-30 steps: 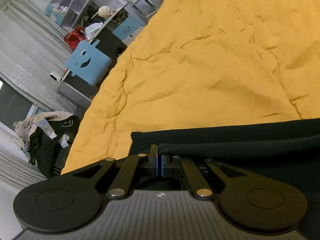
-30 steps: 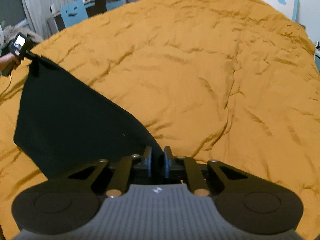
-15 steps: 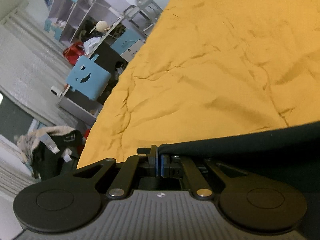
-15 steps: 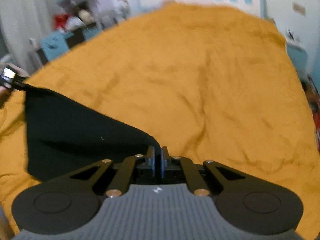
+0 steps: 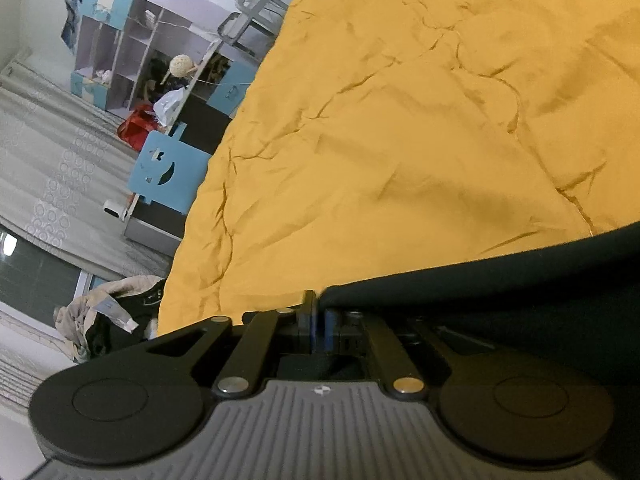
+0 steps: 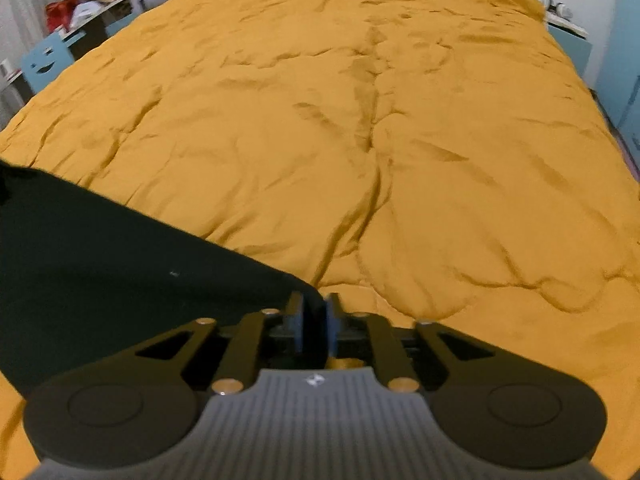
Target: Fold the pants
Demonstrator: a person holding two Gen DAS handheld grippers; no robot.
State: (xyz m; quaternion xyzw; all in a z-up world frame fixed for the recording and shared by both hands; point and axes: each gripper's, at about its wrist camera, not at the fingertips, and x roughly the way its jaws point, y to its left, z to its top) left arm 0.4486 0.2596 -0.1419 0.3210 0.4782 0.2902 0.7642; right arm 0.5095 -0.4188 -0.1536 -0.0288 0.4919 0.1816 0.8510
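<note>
The black pants (image 6: 100, 256) hang stretched between my two grippers above the orange bed cover (image 6: 360, 120). My left gripper (image 5: 318, 314) is shut on one corner of the pants (image 5: 500, 288), and the fabric runs off to the right edge of that view. My right gripper (image 6: 314, 312) is shut on the other corner, and the fabric spreads to the left edge of that view. The left gripper itself is out of the right wrist view.
The orange cover (image 5: 400, 140) fills most of both views. A blue chair (image 5: 166, 168), a desk and shelves (image 5: 132, 52) stand beside the bed on the left. A pile of clothes (image 5: 108, 320) lies on the floor. A blue cabinet (image 6: 616, 48) stands at the far right.
Both grippers have lifted the pants and carried them forward over the bed. The right gripper's jaws closed from slightly apart onto the fabric. The left gripper has left the right wrist view.
</note>
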